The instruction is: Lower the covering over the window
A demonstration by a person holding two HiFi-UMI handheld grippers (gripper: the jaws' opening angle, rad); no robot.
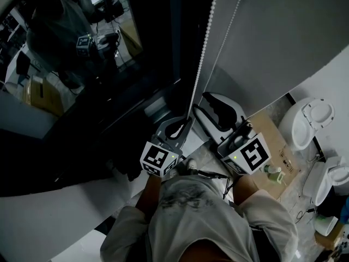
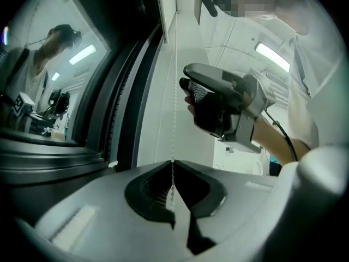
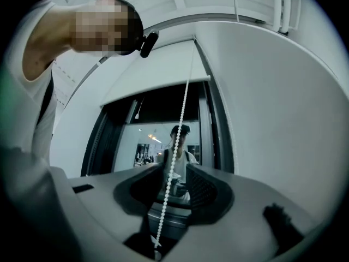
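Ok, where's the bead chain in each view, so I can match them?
Head view: bead chain slants from top centre down into the left hand-held gripper.
Left gripper view: chain vertical at centre, pinched in the shut jaws.
Right gripper view: chain slants through centre, between open jaws.
Shared landmark: dark window frame, beside the chain.

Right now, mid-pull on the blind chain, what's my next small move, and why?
Probably close the right gripper on the bead chain: its jaws stand apart with the chain between them, the left gripper is clamped on it, and the blind sits high.
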